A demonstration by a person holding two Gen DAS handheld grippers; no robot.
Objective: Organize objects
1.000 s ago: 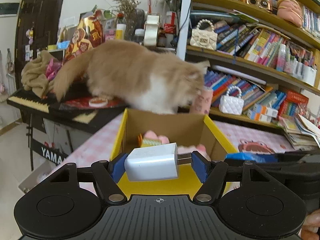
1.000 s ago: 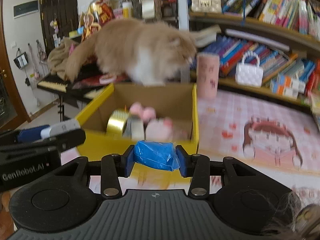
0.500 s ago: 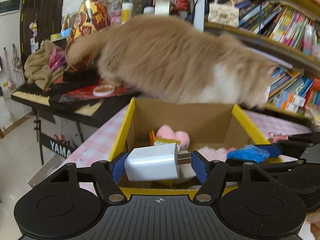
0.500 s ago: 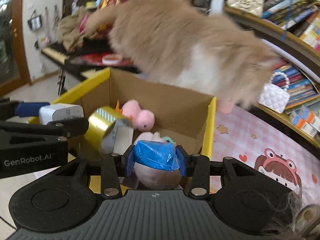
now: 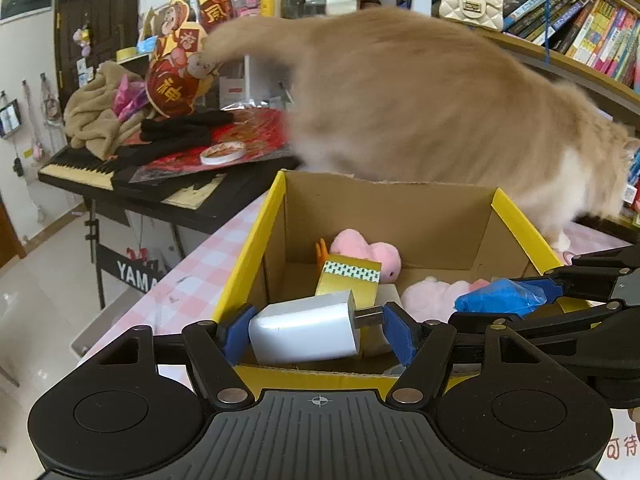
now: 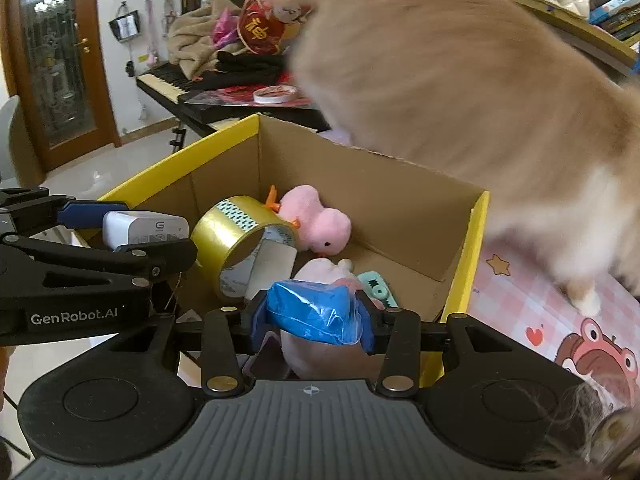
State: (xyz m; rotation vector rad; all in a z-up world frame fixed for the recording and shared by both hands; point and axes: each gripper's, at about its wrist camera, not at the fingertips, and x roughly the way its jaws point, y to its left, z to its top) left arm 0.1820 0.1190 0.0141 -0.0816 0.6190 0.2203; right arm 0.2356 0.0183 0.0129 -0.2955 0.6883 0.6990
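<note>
White plastic first: the left claw is clamped on a white charger block, one pad on its flat end and the other on its metal prongs, and holds it just above the near-left corner of the yellow-edged cardboard box. To its right, the right claw is clamped on a crumpled blue wrapped packet, poised over the near edge of the same box. Inside already lie a gold tape roll, a pink plush duck and a pale pink soft toy, with a small mint-green item beside it.

Both things look carried to the box and ready to go in, so the step in hand seems to be the drop. Next, each claw should probably come a little further in over the rim, then part its pads so charger and packet fall into free space, not onto the tape roll.

A fluffy ginger cat stands on the pink checked surface just behind the far wall, blurred; a sudden paw could meet the claws.

Against a second ago, both claws have come forward and lower, from in front of the box to over it, and the cat has stretched further right, its head now leaving the left view.
</note>
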